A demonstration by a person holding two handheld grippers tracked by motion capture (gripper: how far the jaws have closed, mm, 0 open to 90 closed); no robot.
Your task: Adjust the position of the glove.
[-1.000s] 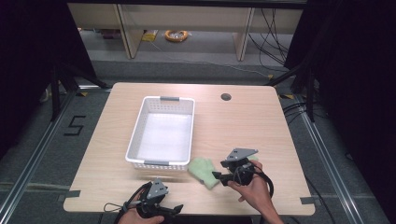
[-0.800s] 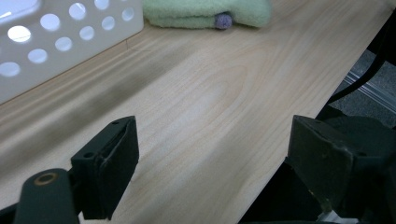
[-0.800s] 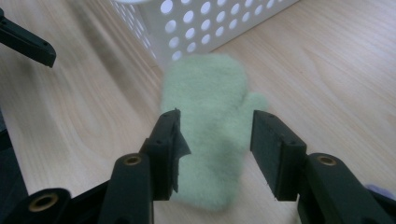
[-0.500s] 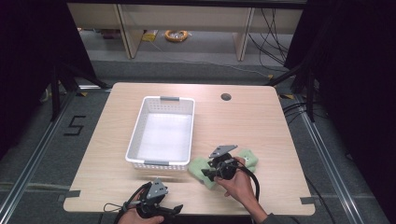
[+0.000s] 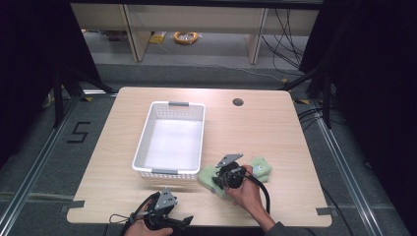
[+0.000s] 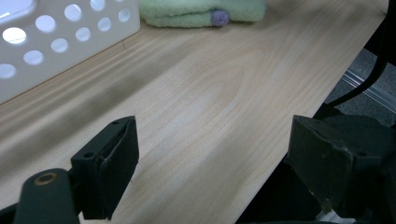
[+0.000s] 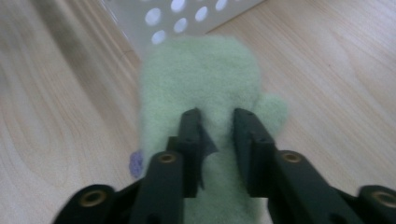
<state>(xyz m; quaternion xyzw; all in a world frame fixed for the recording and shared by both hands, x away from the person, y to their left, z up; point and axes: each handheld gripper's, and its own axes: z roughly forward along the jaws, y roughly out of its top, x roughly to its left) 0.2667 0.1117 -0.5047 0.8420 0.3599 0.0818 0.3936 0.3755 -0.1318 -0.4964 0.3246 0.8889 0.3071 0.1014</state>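
Note:
A fluffy pale green cloth [image 5: 259, 167] lies on the wooden table [image 5: 260, 128], just right of the front corner of a white perforated basket [image 5: 142, 143]. My right gripper [image 5: 219, 182] rests on the cloth's left half. In the right gripper view its jaws have just been closing and now pinch a ridge of the green cloth [image 7: 201, 74] between the right gripper's tips [image 7: 217, 116]. A small purple tag [image 7: 135, 163] sticks out at the cloth's edge. My left gripper [image 5: 181, 221] sits at the table's front edge, and in its own view the left gripper [image 6: 215, 154] holds its jaws wide apart over bare wood.
The basket [image 6: 60, 42] looks empty inside and has a grey handle at its far end. A round cable hole [image 5: 238, 102] sits near the table's far edge. The green cloth [image 6: 201, 11] lies ahead of my left gripper. Shelving and cables stand beyond the table.
My right gripper moved left and down from beside the cloth onto it, and its jaws narrowed onto the fabric. The left gripper stayed where it was.

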